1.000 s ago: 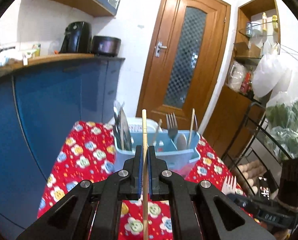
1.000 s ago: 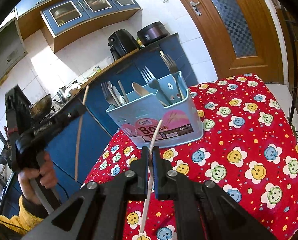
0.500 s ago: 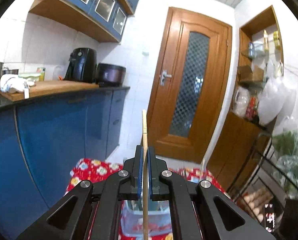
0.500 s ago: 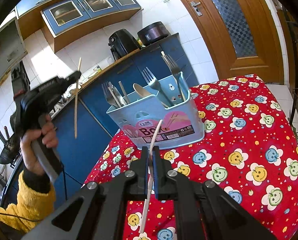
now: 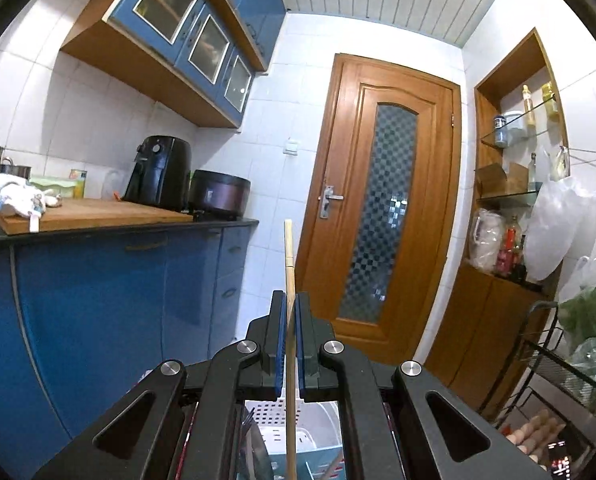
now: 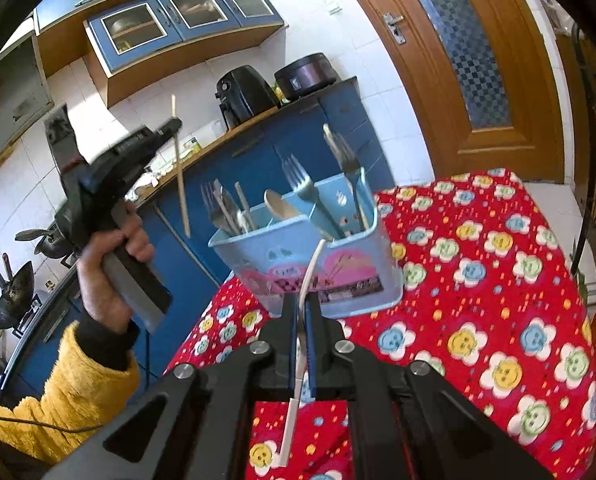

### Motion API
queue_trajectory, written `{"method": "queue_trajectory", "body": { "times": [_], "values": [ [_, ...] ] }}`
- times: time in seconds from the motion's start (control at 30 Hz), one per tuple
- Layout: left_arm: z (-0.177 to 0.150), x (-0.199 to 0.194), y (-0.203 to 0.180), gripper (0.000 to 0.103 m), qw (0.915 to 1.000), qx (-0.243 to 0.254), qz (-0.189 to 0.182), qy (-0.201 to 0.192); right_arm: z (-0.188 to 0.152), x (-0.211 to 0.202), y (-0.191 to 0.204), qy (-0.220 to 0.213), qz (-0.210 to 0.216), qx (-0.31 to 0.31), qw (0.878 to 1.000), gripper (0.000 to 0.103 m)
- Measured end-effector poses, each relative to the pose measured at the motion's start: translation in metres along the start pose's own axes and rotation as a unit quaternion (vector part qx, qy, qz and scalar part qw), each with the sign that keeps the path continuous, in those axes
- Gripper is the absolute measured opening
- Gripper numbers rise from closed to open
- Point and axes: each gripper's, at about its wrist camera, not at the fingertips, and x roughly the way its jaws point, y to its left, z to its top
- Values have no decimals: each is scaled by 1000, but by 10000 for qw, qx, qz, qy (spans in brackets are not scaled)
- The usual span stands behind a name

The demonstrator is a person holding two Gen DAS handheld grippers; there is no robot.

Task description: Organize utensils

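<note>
My left gripper is shut on a wooden chopstick held upright, high above the table. In the right wrist view the left gripper holds that chopstick left of and above the light blue utensil caddy. The caddy stands on the red flowered tablecloth and holds forks, a wooden spoon and other utensils. Its top shows under the left gripper. My right gripper is shut on a white plastic utensil handle, just in front of the caddy.
A blue kitchen counter with an air fryer and a cooker pot runs along the left. A wooden door is behind the table. A wire rack with vegetables stands at the right.
My left gripper has risen and tilted upward with the chopstick, so the caddy dropped out of its view. My right gripper has stayed in place with the white utensil.
</note>
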Motion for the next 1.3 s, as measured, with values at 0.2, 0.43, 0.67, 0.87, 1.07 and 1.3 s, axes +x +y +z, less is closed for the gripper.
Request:
{"method": "queue_trajectory", "body": {
  "times": [0.2,0.43,0.67,0.87,1.07,1.3],
  "values": [
    [-12,16,11,4,9998,-186,66,-74,29,-3,3,-314,-224,-238,9990,5],
    [-23,32,18,4,9993,-294,100,-215,66,0,14,-829,-495,-573,9937,5],
    [-41,36,15,4,9994,10,112,-335,103,15,12,-1340,-569,-659,9871,5],
    [-52,41,18,4,9995,19,78,-296,114,46,13,-1700,-794,-956,9776,5],
    [-60,45,21,4,9998,37,-117,-169,96,79,20,-1690,-1066,-1512,9681,5],
    [-61,41,17,5,9994,256,-229,-91,88,89,10,-1383,-821,-1303,9783,7]
  ]
}}
